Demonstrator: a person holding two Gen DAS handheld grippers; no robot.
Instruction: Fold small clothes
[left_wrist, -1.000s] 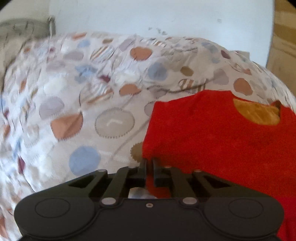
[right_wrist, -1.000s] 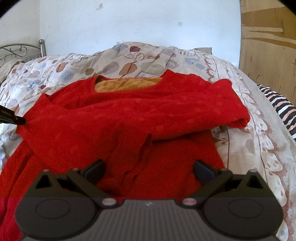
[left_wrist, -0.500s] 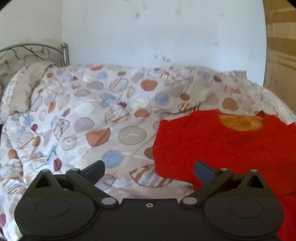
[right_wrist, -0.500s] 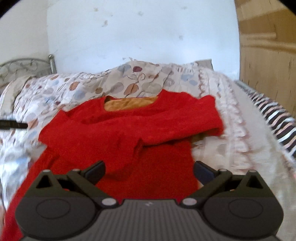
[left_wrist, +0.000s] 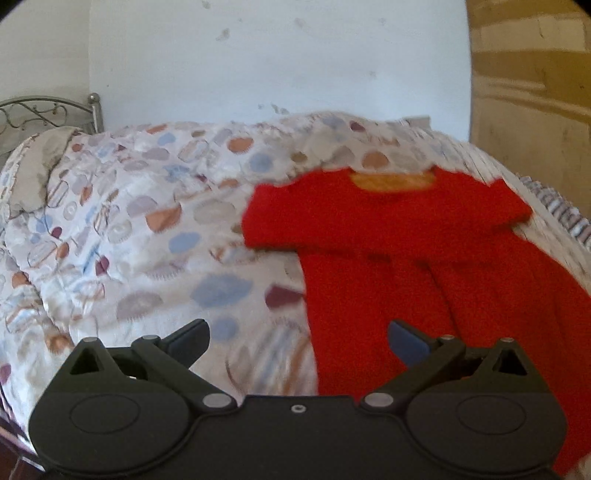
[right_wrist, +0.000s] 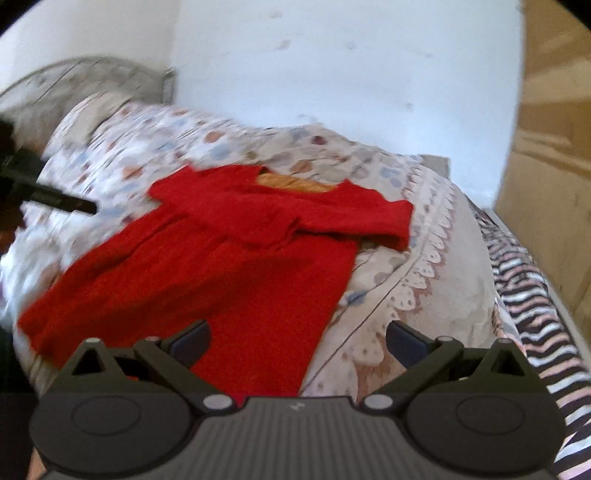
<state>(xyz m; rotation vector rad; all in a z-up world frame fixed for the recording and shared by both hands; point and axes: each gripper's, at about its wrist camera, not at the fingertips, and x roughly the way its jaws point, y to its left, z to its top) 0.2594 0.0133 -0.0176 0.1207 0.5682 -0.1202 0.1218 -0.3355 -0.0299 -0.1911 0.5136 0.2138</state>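
Here we list one red garment (left_wrist: 388, 266), soft, light, limp, sleeves folded in, near the bed's (left_wrist: 129, 229) right edge; we'd pinch its hem corners; both jaws wide, empty.

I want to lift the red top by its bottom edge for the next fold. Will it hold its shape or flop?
The red top will probably flop: its sleeves already lie draped across the chest in soft creases. It looks light and thin, following the lumps of the quilt beneath. Its fuzzy-looking surface may cling rather than slide, so pushing would likely bunch it.
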